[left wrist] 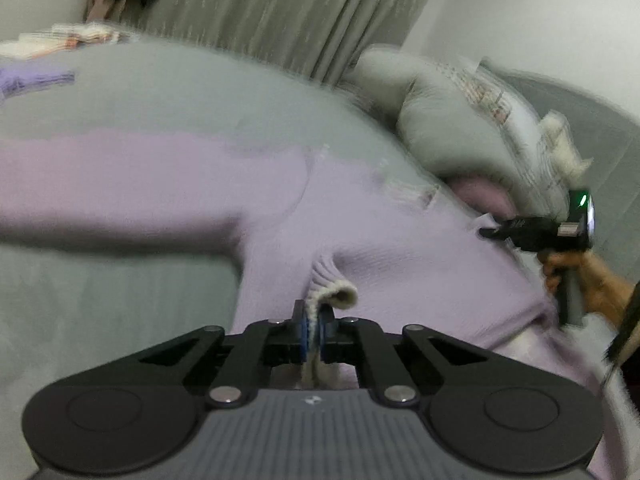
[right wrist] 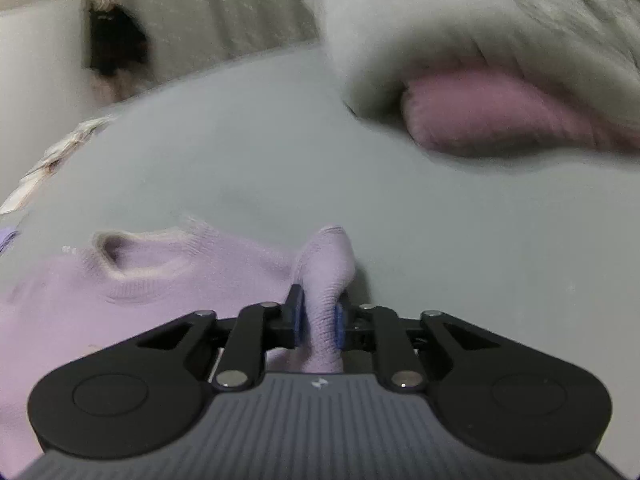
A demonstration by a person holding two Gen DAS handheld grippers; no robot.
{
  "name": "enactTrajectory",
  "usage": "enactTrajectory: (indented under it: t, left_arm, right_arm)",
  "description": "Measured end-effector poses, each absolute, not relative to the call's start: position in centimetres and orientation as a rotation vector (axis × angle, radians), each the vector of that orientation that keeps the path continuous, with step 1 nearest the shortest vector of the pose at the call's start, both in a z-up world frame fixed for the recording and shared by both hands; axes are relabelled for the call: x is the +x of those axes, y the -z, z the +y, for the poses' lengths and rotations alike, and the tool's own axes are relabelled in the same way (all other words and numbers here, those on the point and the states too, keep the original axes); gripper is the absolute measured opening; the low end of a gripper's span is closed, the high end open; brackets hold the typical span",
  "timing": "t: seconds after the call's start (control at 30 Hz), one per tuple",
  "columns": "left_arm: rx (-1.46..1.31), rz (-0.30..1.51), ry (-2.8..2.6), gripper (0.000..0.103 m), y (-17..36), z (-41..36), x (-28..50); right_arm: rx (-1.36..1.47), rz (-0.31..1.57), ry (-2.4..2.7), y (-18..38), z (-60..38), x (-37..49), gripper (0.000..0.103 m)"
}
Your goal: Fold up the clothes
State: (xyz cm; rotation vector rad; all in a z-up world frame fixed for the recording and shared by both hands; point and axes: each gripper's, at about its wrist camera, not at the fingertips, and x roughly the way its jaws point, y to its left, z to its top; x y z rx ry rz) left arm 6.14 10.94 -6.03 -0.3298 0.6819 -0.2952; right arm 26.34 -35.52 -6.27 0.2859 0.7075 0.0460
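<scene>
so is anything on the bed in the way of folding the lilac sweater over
Nothing visible lies on the lilac sweater. Both grippers already pinch it: the left gripper at the ribbed hem, the right gripper at a bunched fold. The grey bedding pile and pink item sit beyond it.

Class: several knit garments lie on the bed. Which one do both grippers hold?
The lilac sweater, spread flat: left gripper pinches its ribbed edge, right gripper a fold. The pink knit lies untouched under the pillow.
</scene>
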Motion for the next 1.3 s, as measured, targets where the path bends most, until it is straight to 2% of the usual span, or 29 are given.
enactTrajectory:
  t: [0.07,0.13,0.2,0.23,0.3,0.4,0.6,0.73,0.9,0.97,1.07,1.1,1.13,1.17,1.3]
  left_arm:
    - [-0.349,0.691,0.309,0.010,5.6,11.4,6.1]
    - [-0.368,0.700,0.318,0.025,4.8,12.0,5.6]
    - [-0.383,0.701,0.318,0.059,3.8,12.6,5.0]
    - [-0.382,0.690,0.321,0.072,2.9,13.1,4.5]
    - [-0.370,0.676,0.288,0.079,1.6,13.9,4.1]
    - [-0.441,0.669,0.163,0.079,0.3,17.3,4.1]
    - [-0.595,0.660,-0.136,0.079,-0.1,24.6,3.7]
    - [-0.769,0.592,-0.346,0.079,0.3,29.9,3.6]
    - [-1.107,0.511,-0.517,0.078,3.6,36.0,4.8]
    - [-1.154,0.437,-0.549,0.076,3.9,36.4,5.2]
    - [-1.136,0.403,-0.598,0.056,3.5,35.9,6.5]
    - [-1.131,0.402,-0.602,0.040,3.5,35.9,6.7]
    - [-1.116,0.405,-0.595,0.019,3.6,35.8,7.0]
    - [-1.101,0.407,-0.588,0.013,3.7,35.7,7.2]
    - [-1.015,0.354,-0.530,0.011,2.9,35.3,6.5]
  right_arm:
    - [0.336,0.701,-0.031,6.0,-35.9,26.0,0.037]
    - [0.297,0.694,-0.003,4.4,-35.6,25.2,0.043]
    - [0.271,0.658,0.009,2.6,-35.2,23.7,0.045]
    - [0.259,0.629,0.002,1.5,-34.9,22.4,0.047]
    - [0.217,0.595,-0.012,0.0,-33.8,20.1,0.048]
    - [0.140,0.576,-0.061,-0.9,-31.5,16.5,0.048]
    - [0.098,0.650,-0.137,1.6,-27.8,11.8,0.049]
    - [0.055,0.785,-0.098,3.9,-26.3,12.2,0.049]
    - [0.127,0.783,-0.136,2.0,-25.6,11.2,0.049]
    - [0.099,0.763,-0.146,0.9,-24.8,10.2,0.049]
    - [0.062,0.751,-0.158,0.0,-24.1,9.2,0.049]
    - [0.056,0.749,-0.163,-0.3,-24.0,9.0,0.049]
    - [0.052,0.749,-0.165,-0.5,-23.9,8.9,0.049]
    - [0.047,0.749,-0.167,-0.7,-23.8,8.8,0.049]
    - [0.057,0.759,-0.174,-0.8,-23.5,8.7,0.049]
